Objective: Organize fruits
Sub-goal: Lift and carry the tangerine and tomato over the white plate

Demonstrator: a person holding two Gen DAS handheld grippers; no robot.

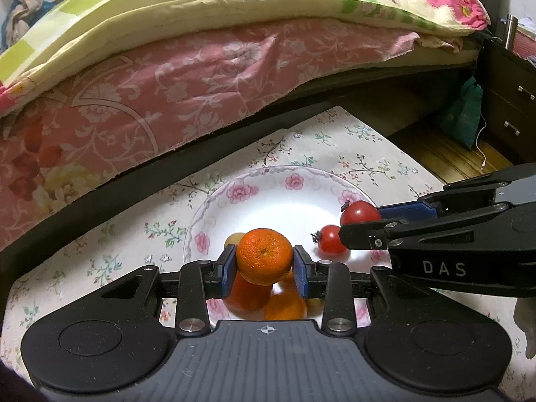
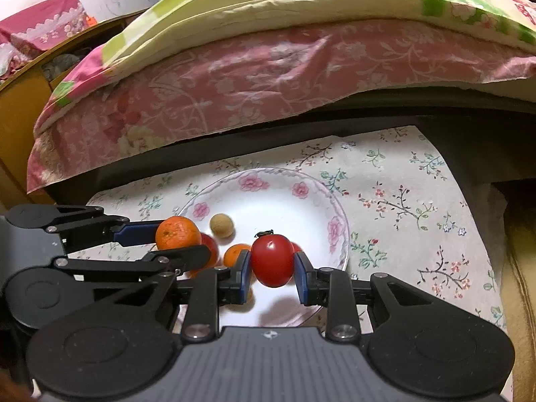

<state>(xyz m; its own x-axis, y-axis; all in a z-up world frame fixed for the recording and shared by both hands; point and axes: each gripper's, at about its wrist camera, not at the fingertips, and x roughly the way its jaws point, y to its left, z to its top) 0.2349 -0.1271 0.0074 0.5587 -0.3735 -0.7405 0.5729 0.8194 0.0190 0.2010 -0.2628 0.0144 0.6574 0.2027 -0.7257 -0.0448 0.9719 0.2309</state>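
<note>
**Orange and tomato both held over the flowered plate**

The left gripper [image 1: 264, 263] pinches an orange [image 1: 264, 256] between its blue pads, one pad on each side of the fruit. The orange is round, bright, with a pebbled skin and a small dark stem dimple turned toward the camera. It hangs above the near-left part of the plate [image 1: 301, 181], over other fruit lying there: a darker orange-red piece and a second orange [image 1: 284, 306], both half hidden under the gripper, and a small pale yellowish fruit [image 1: 234, 238] just behind the left pad.

The right gripper [image 2: 272, 269] pinches a tomato [image 2: 272, 259], glossy, deep red, slightly oval, with a dark dried stem on top. It hangs over the near-right part of the plate [image 2: 335, 201]. In the left wrist view a second, smaller red tomato [image 1: 330, 238] lies in the plate just beside the right gripper's lower finger.

In the right wrist view the pale round fruit [image 2: 221, 225] sits toward the plate's left side, near a small orange [image 2: 236, 255].

The plate is white with pink roses round its rim and rests on a cloth with small flower sprigs [image 2: 402, 201], close to the cloth's far edge, beside a bed with a pink patterned cover [image 1: 150, 83]
</note>
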